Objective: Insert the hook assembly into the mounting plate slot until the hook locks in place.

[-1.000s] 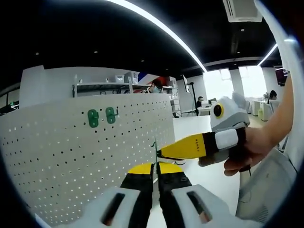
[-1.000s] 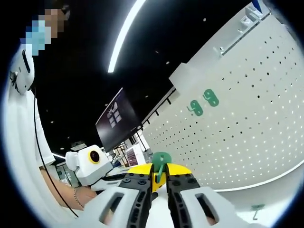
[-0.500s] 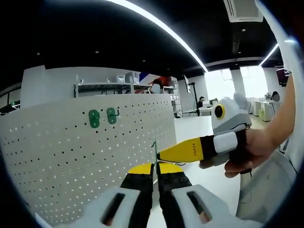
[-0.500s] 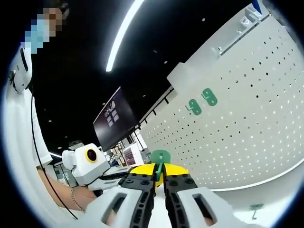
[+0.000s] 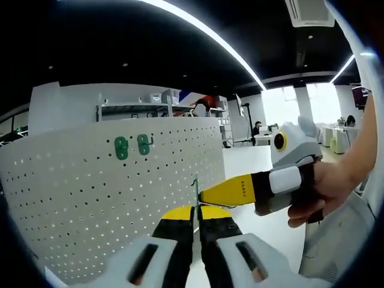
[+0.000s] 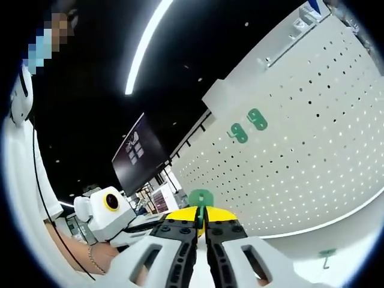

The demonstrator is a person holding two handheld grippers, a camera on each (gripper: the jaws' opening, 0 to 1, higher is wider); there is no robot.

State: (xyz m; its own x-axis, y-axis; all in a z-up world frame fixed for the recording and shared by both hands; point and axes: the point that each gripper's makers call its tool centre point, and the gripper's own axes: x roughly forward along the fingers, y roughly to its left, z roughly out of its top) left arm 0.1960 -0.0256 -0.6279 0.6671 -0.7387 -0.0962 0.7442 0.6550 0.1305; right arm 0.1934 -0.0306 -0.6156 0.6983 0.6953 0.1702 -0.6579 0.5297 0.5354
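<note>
A small green hook piece [image 5: 195,191] stands edge-on at the tips of my left gripper [image 5: 195,209], which is shut on it. The yellow-tipped right gripper [image 5: 205,195] comes in from the right, held by a hand [image 5: 321,192], and meets the same piece. In the right gripper view the green plate [image 6: 201,198] of that piece sits between my right gripper's [image 6: 201,212] shut jaws, with the left gripper [image 6: 157,219] reaching in from the left. The white pegboard [image 5: 90,198] [image 6: 300,174] carries two mounted green hooks [image 5: 132,146] [image 6: 248,126], well away from both grippers.
Another green hook [image 6: 326,257] lies on the white surface below the pegboard. A person in white [image 6: 24,180] stands at the left. White equipment [image 5: 336,240] sits at the right. An open office with shelves lies behind the pegboard.
Both grippers keep their hold on the green piece. The right gripper view has tilted a little, so the pegboard hooks sit slightly higher and further left.
</note>
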